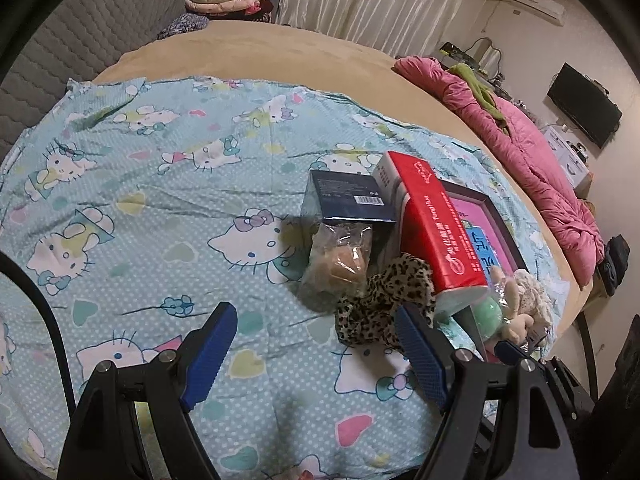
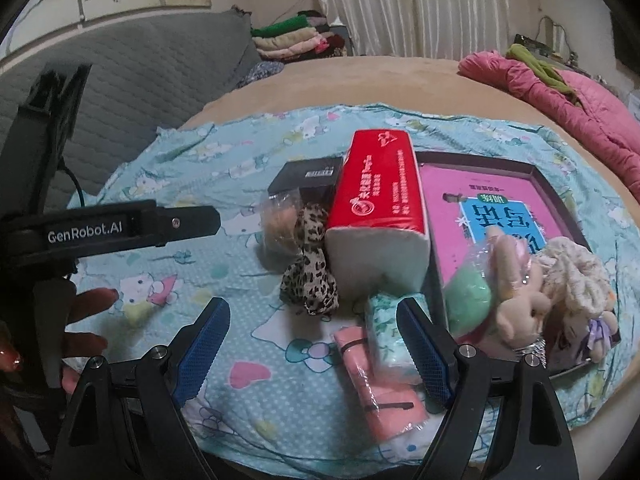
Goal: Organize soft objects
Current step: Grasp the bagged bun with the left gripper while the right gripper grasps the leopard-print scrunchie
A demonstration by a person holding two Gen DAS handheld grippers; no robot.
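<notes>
Both tools are wide open with nothing between the pads. The left tool [image 1: 316,348] hangs over bare sheet [image 1: 140,208] on the bed, the pile off to its right; the right tool [image 2: 314,344] sits just in front of the pile.

The soft stuff is all jammed together: leopard scrunchie [image 2: 310,276] touching the red tissue pack [image 2: 376,208], a bagged puff [image 2: 278,224] behind it, and the plush bunny [image 2: 516,284], green ball [image 2: 468,292] and cream scrunchie [image 2: 576,276] heaped at the near corner of the tray [image 2: 560,188].

My worry: the tissue pack leans across a dark box [image 2: 304,178] and the tray edge, so tugging the leopard scrunchie could tip it. Grabbing into the bunny heap could snag two things at once. The pink packet [image 2: 380,384] and small tissue pack [image 2: 386,332] look slippery in plastic.
</notes>
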